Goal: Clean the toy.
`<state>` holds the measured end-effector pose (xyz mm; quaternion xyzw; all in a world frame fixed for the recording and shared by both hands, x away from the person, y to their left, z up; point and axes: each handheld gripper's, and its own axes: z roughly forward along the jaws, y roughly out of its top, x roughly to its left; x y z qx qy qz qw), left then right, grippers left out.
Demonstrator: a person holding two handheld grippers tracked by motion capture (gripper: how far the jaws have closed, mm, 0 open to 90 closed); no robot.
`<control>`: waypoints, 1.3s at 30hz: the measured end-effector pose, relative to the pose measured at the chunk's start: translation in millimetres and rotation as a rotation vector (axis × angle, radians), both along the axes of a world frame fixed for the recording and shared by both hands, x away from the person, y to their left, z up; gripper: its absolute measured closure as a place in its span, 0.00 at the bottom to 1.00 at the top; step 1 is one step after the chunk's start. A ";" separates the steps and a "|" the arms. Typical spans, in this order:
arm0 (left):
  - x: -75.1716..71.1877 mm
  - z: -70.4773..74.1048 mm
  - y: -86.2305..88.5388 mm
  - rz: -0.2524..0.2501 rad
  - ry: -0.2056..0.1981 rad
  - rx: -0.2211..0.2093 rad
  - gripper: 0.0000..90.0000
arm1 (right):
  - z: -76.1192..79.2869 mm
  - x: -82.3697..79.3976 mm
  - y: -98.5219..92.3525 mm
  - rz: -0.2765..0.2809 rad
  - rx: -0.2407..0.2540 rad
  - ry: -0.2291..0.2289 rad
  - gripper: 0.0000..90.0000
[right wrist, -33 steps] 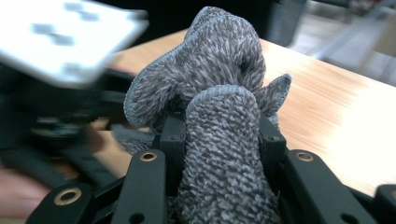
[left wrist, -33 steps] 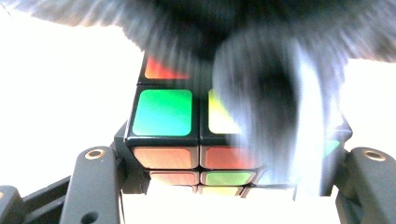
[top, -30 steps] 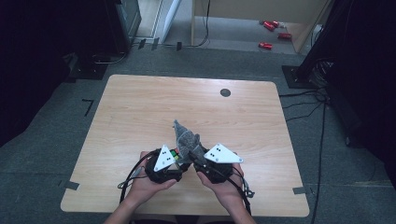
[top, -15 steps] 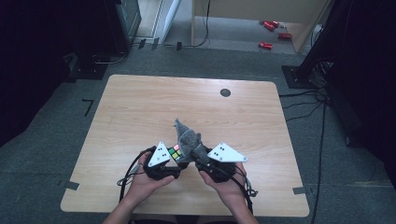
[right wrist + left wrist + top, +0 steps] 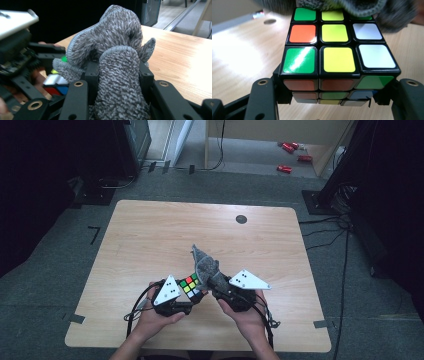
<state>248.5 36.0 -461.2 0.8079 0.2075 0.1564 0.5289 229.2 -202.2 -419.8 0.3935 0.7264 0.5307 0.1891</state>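
A Rubik's cube (image 5: 190, 285) (image 5: 337, 53) is clamped between the jaws of my left gripper (image 5: 192, 291) (image 5: 334, 96), which is shut on it, held just above the table near the front edge. Its top face shows green, yellow, orange and white stickers. A grey knitted cloth (image 5: 205, 265) (image 5: 117, 70) is bunched in my right gripper (image 5: 212, 282) (image 5: 117, 75), shut on it. The cloth rests against the far edge of the cube's top and drapes over it. Part of the cube (image 5: 56, 81) appears beneath the cloth in the right gripper view.
The wooden table (image 5: 150, 235) has a dark round grommet (image 5: 241, 219) near its far edge. Cables (image 5: 137, 307) trail from both grippers over the front of the table. Dark stands and red objects (image 5: 287, 157) sit on the floor beyond.
Both grippers have shifted slightly. The cloth now lies closer over the cube's top, and the cube's coloured face has turned more into sight between the two grippers.
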 end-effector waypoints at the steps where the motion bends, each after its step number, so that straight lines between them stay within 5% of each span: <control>1: -0.5 1.9 1.9 0.002 -0.014 -0.018 0.38 | -2.7 1.4 -0.3 -0.001 -0.006 0.005 0.71; 6: 2.7 0.9 7.4 0.043 -0.023 -0.016 0.38 | -16.1 7.5 -3.8 0.007 -0.019 0.078 0.71; 11: 2.3 -0.2 6.9 0.031 -0.028 -0.027 0.38 | 4.9 -3.4 -3.5 0.047 0.074 -0.019 0.71; 13: 0.8 1.1 5.9 0.024 -0.033 -0.027 0.38 | 6.8 -5.0 -0.8 0.056 0.068 -0.027 0.71; 17: -1.7 2.5 5.6 0.035 -0.047 -0.005 0.38 | -10.5 2.8 -0.3 0.033 0.047 0.045 0.72; 21: 1.6 3.1 9.0 0.010 -0.022 -0.031 0.38 | -20.9 7.5 -1.2 0.035 0.012 0.103 0.72; 28: 1.0 1.3 8.5 0.034 -0.029 -0.025 0.38 | 4.5 -4.0 -1.1 0.062 0.067 -0.007 0.72; 31: -1.5 1.5 7.0 0.039 -0.049 0.002 0.38 | -10.5 1.7 1.4 0.047 0.042 0.048 0.73; 35: -1.5 2.5 9.9 0.024 -0.049 -0.017 0.38 | -31.3 10.7 0.3 0.040 -0.003 0.145 0.73; 39: -1.3 2.3 10.4 0.020 -0.039 -0.038 0.38 | -11.8 3.0 -2.6 0.063 0.067 0.050 0.73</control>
